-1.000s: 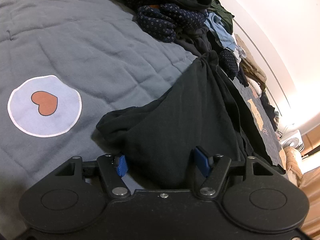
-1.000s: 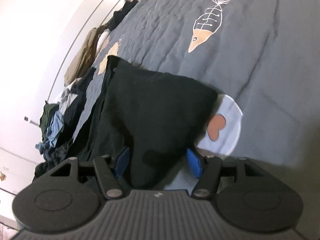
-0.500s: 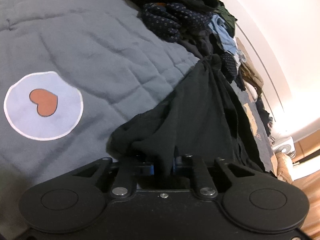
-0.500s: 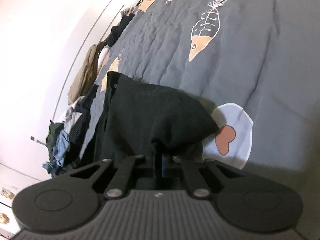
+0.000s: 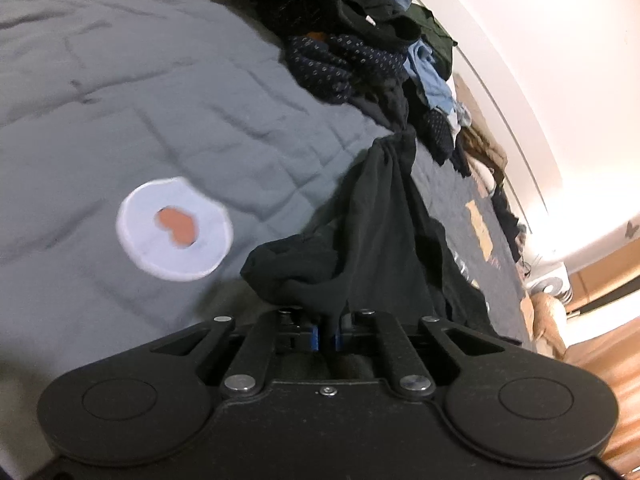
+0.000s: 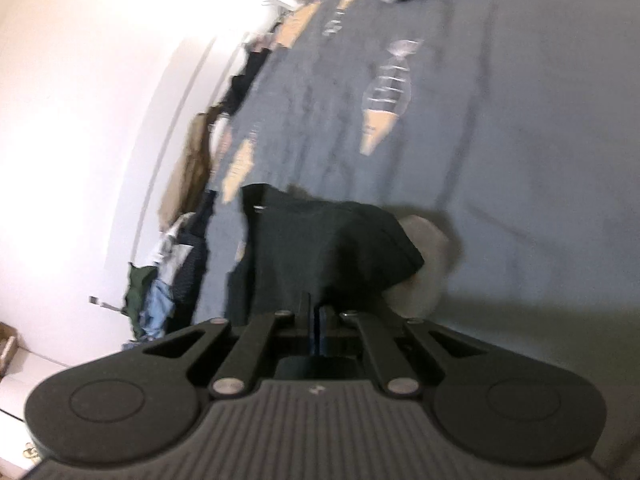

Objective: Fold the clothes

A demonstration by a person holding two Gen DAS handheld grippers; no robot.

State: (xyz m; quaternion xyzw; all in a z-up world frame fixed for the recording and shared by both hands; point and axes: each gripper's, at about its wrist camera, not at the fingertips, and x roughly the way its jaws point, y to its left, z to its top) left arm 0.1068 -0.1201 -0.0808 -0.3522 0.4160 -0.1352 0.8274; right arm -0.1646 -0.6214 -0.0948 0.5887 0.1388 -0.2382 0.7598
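A grey quilted bedspread [image 5: 132, 92] covers the bed and fills most of both views. It carries a pale round patch with an orange heart [image 5: 175, 229] and, in the right wrist view, a fish-skeleton print [image 6: 385, 114]. A plain white wall [image 5: 560, 60] runs along the far edge of the bed, brightly lit. Beyond the bed's end stand a white fan [image 5: 550, 286] and a woven basket [image 5: 548, 320], with wood-toned floor [image 5: 600, 344] beneath.

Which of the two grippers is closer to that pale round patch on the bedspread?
Right, probably. The patch peeks out from behind the black garment just beside the right gripper; it lies well off to the side of the left gripper.
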